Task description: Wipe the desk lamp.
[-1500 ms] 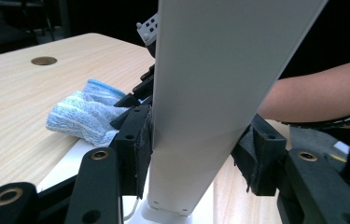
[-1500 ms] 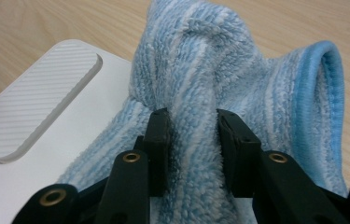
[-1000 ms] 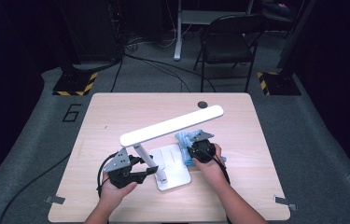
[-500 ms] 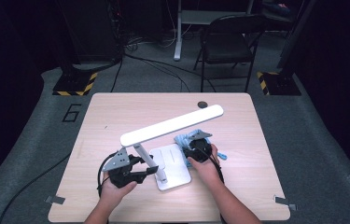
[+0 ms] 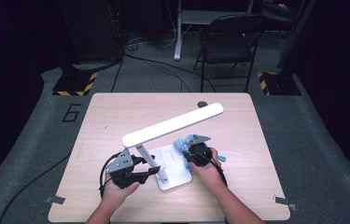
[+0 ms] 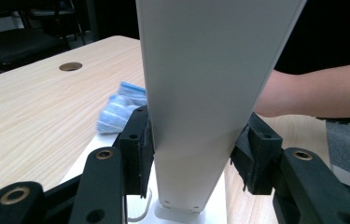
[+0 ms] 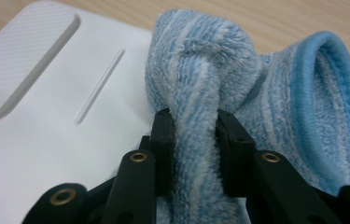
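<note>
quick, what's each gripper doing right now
left gripper: closed on the lamp post.
right gripper: jaws just closed further, pinching the blue cloth.

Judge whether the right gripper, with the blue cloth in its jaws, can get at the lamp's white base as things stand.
Probably yes. The right gripper is shut on the cloth right at the base, with nothing between them. The left gripper holds the lamp post off to one side.

Looks like a lab / recording studio, not a home. Bare wooden table [image 5: 116, 116] w/ cable hole, on grey carpet w/ a big "6" [image 5: 72, 113] marked on it, tape at the corners. Dark surrounds: stand bases w/ yellow-black hazard stripes [image 5: 74, 85], loose floor cables [image 5: 154, 58], a black folding chair [image 5: 228, 44].
</note>
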Demonstrator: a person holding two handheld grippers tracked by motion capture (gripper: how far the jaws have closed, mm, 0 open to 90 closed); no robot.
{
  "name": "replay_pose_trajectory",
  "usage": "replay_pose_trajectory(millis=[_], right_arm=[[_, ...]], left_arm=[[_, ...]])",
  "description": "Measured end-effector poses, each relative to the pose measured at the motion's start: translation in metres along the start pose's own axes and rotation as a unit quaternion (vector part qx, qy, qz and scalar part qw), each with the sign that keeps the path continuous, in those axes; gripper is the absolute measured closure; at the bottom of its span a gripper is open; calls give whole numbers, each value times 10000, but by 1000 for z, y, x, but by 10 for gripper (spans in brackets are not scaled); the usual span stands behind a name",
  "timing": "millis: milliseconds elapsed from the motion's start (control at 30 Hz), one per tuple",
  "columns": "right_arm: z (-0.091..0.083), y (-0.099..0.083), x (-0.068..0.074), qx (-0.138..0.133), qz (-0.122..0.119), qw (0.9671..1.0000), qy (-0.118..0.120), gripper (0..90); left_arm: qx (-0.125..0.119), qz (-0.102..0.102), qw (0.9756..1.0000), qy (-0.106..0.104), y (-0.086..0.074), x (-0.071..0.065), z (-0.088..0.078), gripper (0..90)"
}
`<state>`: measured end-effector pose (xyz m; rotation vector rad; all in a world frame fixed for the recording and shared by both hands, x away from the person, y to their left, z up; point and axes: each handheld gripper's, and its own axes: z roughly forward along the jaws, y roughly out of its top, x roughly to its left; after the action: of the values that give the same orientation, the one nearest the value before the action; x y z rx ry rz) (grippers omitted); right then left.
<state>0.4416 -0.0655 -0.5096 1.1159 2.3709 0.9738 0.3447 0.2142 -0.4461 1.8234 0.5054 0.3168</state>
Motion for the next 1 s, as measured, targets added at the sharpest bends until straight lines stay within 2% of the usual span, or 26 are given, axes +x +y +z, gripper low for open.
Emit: replay_pose_trajectory(millis=[100,167,200,233,267,433,500,567,600,633,700,733,1000], right_arm=[[-14,-13,2,14,-42,9999,143,705],[-22,-22,4,29,-55,9998,212,705],[-27,-27,5,24,-85,9997,231,704],[-32,-31,8,32,-11,9997,244,704],[-36,-35,10,38,-82,9996,256,704],[-55,-51,17,144,-127,9992,340,703],[-60,-55,20,186,-53,9992,357,701],[-59,-55,19,168,-142,9991,373,700],[-58,-55,19,95,-115,9994,308,700],[-57,-53,18,161,-86,9993,327,700],[-53,-50,16,118,-69,9994,305,700],[-51,-48,16,101,19,9995,286,700],[-19,-20,7,-32,-27,10000,64,700]], left_arm=[[-68,-14,10000,41,-1,-1,1,527],[-25,-2,10000,31,0,0,0,527],[-39,-16,10000,30,-1,0,0,527],[-42,-17,10000,41,-1,0,0,527],[-41,-17,10000,26,-1,0,0,527],[-83,-35,10000,4,-1,1,0,527],[-92,-50,9999,-48,-2,2,0,527],[-68,-57,9999,-87,-2,4,-1,525],[-33,-55,9999,-121,-2,4,-1,525],[-76,-64,9999,-127,-2,4,0,525],[-88,-74,9998,-159,-2,5,0,524],[-91,-72,9998,-168,-2,5,0,524],[-49,-93,9997,-240,-2,6,-1,523]])
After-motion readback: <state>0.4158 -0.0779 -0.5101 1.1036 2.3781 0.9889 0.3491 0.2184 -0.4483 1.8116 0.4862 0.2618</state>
